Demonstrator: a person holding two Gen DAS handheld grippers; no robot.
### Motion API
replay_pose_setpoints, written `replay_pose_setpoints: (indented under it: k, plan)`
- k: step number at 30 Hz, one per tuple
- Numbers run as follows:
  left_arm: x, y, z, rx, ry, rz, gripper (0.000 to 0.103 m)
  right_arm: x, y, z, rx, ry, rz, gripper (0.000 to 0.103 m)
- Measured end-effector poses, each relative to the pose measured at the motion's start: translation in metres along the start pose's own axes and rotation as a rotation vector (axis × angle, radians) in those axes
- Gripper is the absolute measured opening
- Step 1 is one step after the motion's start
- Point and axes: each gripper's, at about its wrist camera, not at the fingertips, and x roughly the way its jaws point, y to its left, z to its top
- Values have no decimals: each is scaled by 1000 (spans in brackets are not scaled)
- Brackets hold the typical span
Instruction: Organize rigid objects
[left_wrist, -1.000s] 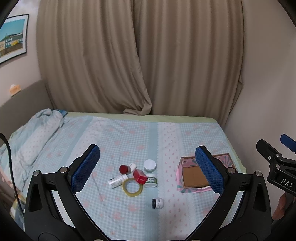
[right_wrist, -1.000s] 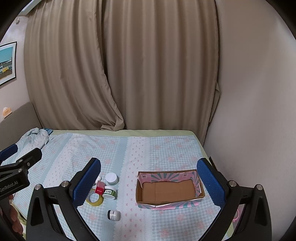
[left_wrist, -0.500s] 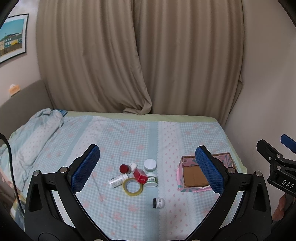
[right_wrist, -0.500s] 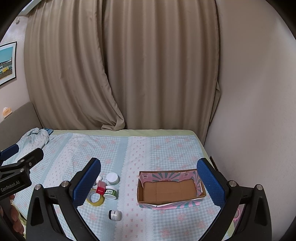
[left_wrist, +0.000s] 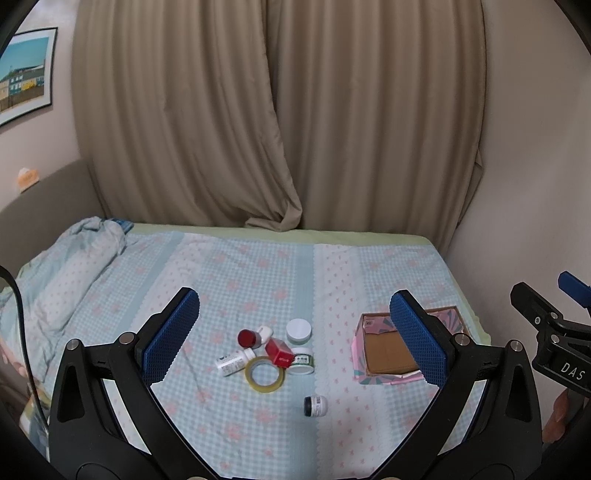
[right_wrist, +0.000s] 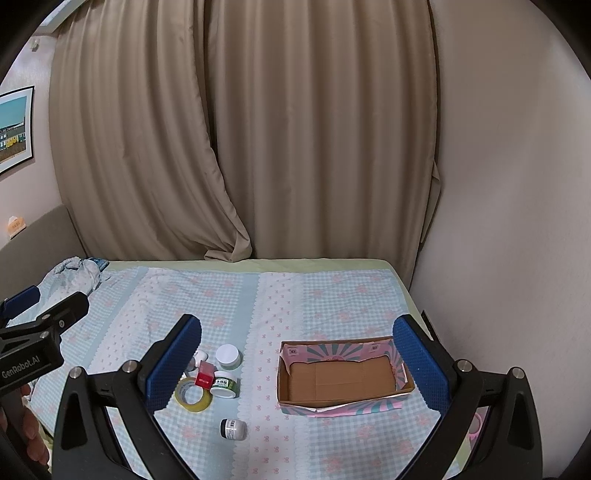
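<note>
Left wrist view: both grippers (left_wrist: 295, 334) (right_wrist: 297, 363) agape above bed (left_wrist: 258, 266); curtains (left_wrist: 280, 118) behind.

Left hand-held gripper (left_wrist: 295, 339) and right hand-held gripper (right_wrist: 297, 363), both wide open, side by side, empty

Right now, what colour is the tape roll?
Yellow tape roll; clearest in the left wrist view.

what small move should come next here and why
Probably lower the open right gripper toward the small dark-capped jar. It lies alone on the bedspread, apart from the cluster around the tape roll, and the cardboard box holds nothing yet. The left gripper is also open.
</note>
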Motion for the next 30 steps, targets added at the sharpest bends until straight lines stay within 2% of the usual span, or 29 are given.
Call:
replay_pose_setpoints:
  k: [30]
  plan:
    - [1, 3, 2, -2, 3, 3, 102, 0, 0, -2, 7, -5, 7, 103]
